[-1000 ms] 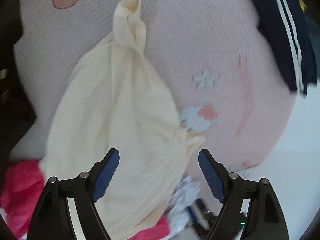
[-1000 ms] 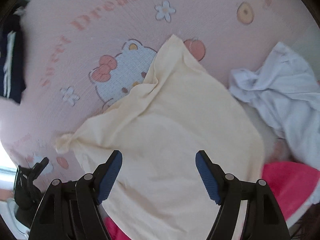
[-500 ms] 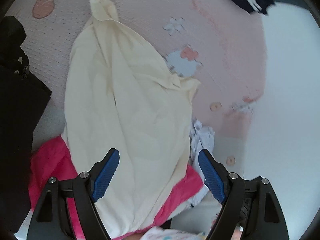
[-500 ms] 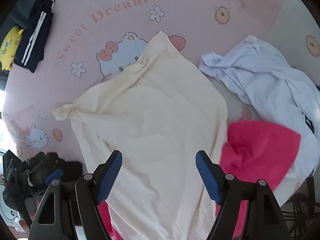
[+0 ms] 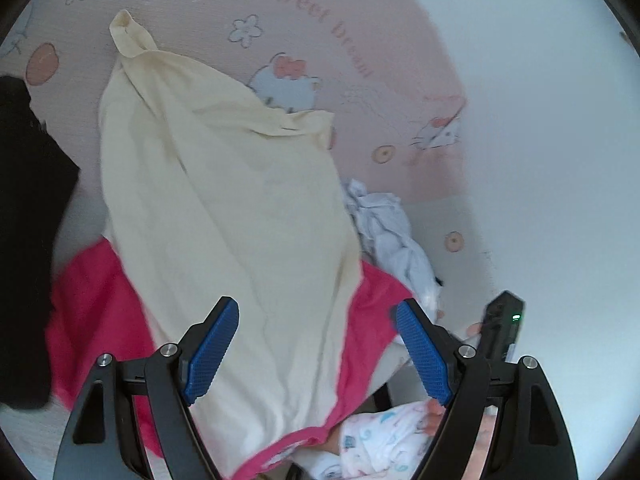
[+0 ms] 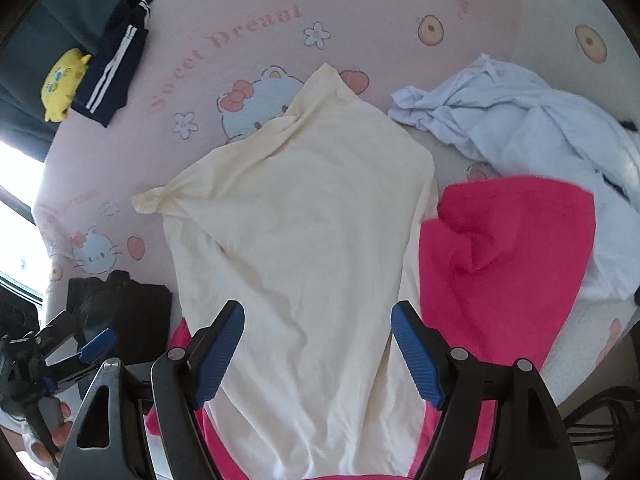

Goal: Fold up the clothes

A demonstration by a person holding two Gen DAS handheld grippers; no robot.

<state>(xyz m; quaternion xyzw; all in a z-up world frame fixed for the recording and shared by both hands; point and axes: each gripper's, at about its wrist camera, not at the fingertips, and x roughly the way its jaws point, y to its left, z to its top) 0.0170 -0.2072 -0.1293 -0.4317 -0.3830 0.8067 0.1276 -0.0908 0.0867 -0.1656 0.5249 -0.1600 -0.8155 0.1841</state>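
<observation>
Nearest, both sets of jaws stand wide with nothing between the pads. We read the left gripper [image 5: 316, 350] and the right gripper [image 6: 318, 354] as hovering above the hem end of the cream shirt [image 6: 304, 240], neither touching cloth.

Cream shirt lies spread lengthways on the bed, hem toward us, sleeves far. It partly overlies a pink garment [image 6: 504, 248], which shows on both sides of it. One sleeve [image 6: 160, 200] runs out twisted to a point; the other [image 6: 324, 80] is bunched and folded back toward the cartoon-cat print.

Step in hand, as we judge it: the shirt is laid out but not yet folded, and we are lining up for a first grasp. Next move calls for each pair of jaws to take an edge or corner of the cream layer alone, without pinching the pink one beneath. The sleeves likely want straightening first.

Farther out: a crumpled pale blue garment [image 6: 520, 120] on the pink bedsheet [image 6: 248, 12], well apart from a folded navy striped garment [image 6: 112, 68] and a yellow plush toy [image 6: 60, 84].

Hard to make out: the shirt's hem is cut off at the frame bottom, a dark object [image 6: 120, 312] beside it is unclear, and the left view's far side is washed out by glare.
</observation>
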